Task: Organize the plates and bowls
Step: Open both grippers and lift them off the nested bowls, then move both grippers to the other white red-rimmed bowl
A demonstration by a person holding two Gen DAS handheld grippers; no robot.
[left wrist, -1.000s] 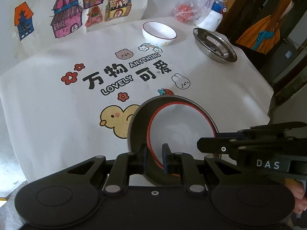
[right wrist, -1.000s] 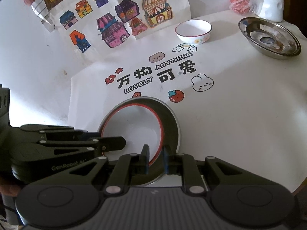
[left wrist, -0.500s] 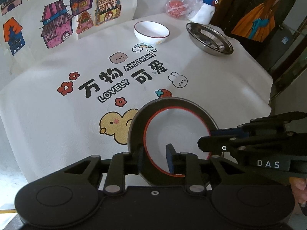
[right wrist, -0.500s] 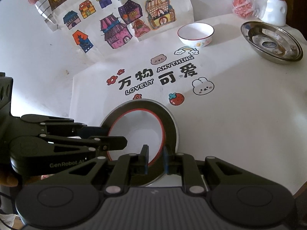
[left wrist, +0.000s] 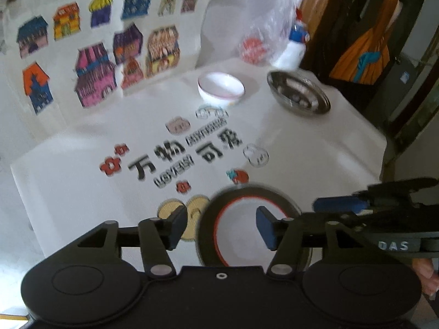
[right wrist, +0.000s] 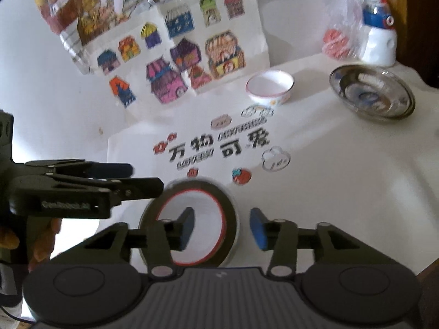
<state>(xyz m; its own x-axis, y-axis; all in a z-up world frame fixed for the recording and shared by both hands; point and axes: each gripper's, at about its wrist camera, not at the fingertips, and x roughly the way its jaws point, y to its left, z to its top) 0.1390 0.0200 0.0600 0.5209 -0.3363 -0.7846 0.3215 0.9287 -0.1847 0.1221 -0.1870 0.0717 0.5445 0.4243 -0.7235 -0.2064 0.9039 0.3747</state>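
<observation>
At the near left, the left gripper [left wrist: 221, 226] stands with its jaws apart; they have just been opening, and the pads press on nothing, though the rim of the near stack shows between them. That stack, a red-rimmed white plate [left wrist: 241, 229] sitting inside a steel dish [left wrist: 277, 194], rests on the printed tablecloth [left wrist: 315, 148] at the near edge, just right of the yellow duck print. To its right the right gripper [right wrist: 221, 229] is likewise spread, its jaws also just opened, with the dish's right edge between the pads but not touched. Judging by this, the stack has been set down and the step in hand is letting go cleanly: both grippers should lift straight clear so no pad catches a rim and drags the plate. Far across the cloth a small white bowl [left wrist: 221, 87] stands, and right of it, apart from it, a second steel dish [left wrist: 299, 96]. They look like the next things to gather; the bowl would sit well in that dish, lowered level.
</observation>
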